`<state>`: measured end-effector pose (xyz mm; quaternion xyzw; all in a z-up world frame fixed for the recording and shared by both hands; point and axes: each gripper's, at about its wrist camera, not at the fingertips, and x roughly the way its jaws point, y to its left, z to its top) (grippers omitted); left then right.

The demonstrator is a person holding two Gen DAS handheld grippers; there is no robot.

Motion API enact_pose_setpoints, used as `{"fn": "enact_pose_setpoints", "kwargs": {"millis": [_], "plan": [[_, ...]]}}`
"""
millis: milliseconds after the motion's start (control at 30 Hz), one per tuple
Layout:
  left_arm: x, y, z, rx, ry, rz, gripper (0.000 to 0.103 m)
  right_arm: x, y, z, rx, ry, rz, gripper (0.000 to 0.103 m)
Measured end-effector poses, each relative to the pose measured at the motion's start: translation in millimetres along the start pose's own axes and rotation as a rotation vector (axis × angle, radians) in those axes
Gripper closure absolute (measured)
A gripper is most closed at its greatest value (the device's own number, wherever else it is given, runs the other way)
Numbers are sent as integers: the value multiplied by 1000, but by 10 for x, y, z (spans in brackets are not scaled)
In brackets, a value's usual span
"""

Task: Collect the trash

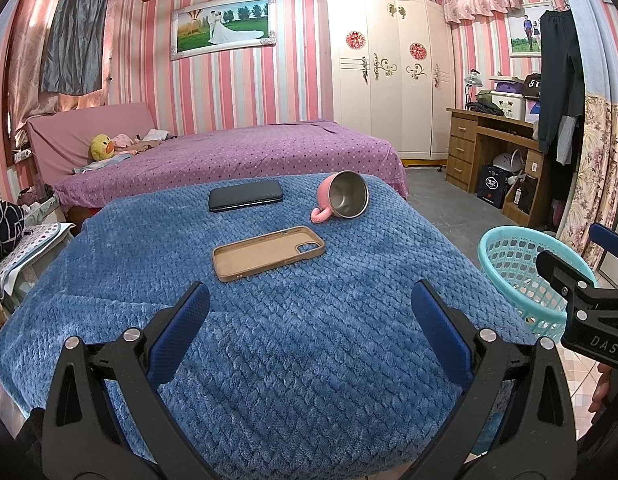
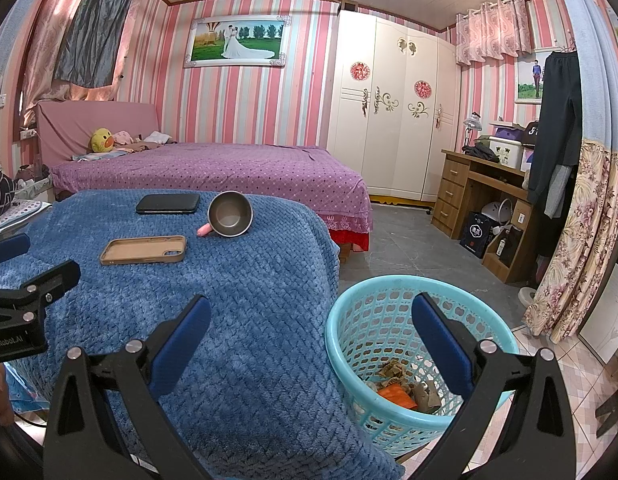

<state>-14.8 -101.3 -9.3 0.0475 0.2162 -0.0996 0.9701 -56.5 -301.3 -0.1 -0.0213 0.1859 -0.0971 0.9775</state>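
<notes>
In the left wrist view the turquoise basket (image 1: 509, 264) is partly covered by the right gripper's black frame, and its contents cannot be seen from this angle. In the right wrist view one blue finger (image 2: 441, 344) stands in front of the scraps (image 2: 397, 384) at the basket's bottom; they read as brownish bits and one orange piece, too jumbled to identify. The pink cup (image 2: 229, 216) shows only its steel inside and the handle tip. A hand (image 1: 603, 392) is cut off at the right edge of the left wrist view. Small items near the yellow plush duck (image 1: 103, 147) are too small to name.
</notes>
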Motion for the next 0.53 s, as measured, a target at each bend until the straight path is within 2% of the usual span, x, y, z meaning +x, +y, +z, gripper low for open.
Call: {"fn": "enact_pose_setpoints", "kwargs": {"millis": [533], "plan": [[-12, -33, 0, 4, 2, 1, 6, -1, -1, 1, 0, 0, 0, 5]]}}
